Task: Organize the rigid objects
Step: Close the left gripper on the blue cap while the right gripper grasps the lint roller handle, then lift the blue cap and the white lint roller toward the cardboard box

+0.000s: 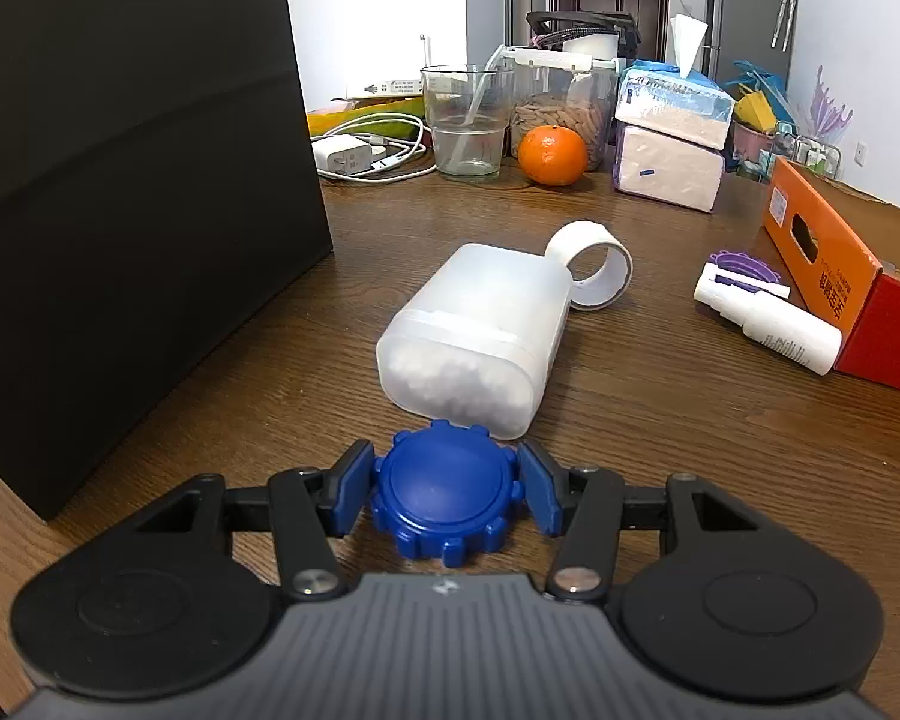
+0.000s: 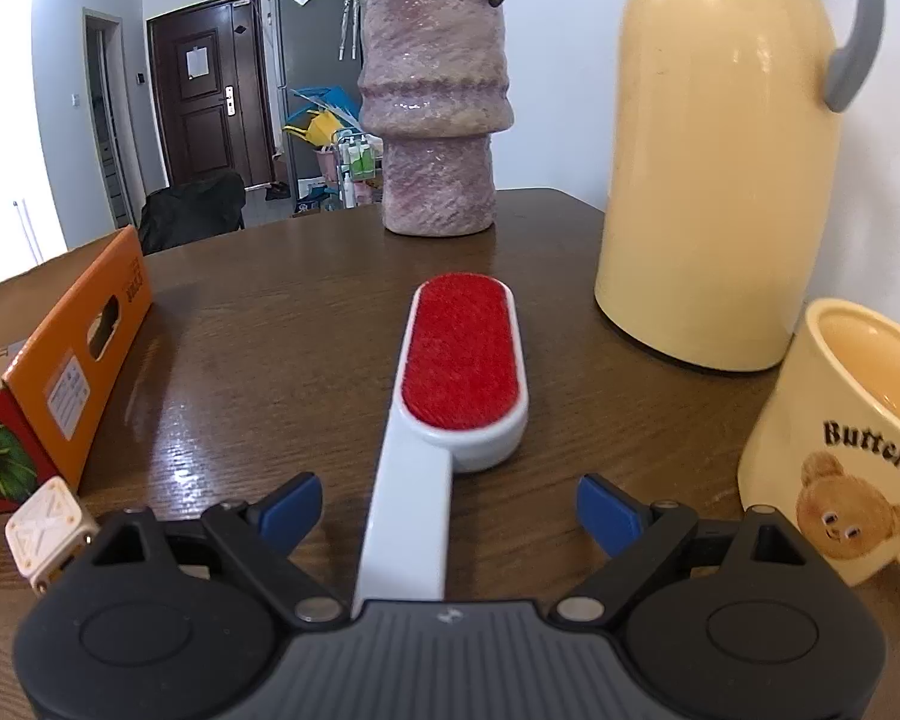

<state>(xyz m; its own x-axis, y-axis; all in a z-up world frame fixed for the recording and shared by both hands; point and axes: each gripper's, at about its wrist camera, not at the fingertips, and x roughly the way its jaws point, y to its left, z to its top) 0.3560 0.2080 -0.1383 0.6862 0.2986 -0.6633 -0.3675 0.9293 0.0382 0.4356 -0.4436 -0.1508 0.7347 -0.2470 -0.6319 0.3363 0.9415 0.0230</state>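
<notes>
Round blue ridged plastic cap (image 1: pixel 444 495) clamped in the left gripper (image 1: pixel 444 489) jaws on the brown wooden counter (image 1: pixel 660 396).
Just beyond lies a frosted white plastic container (image 1: pixel 474 336) (on its side) — right gripper (image 2: pixel 449 507) jaws gape wide, untouching, around the white-handled red-pad lint brush (image 2: pixel 459 372).

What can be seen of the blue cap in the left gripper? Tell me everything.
The blue cap is a round lid of glossy plastic with a smooth, slightly recessed top and a notched, gear-like rim. It lies flat, top up, on the wooden table, just in front of the toppled white jar; whether the two touch cannot be told. The left gripper has it between its blue pads, which press on opposite sides of the rim. Its underside is hidden.
</notes>
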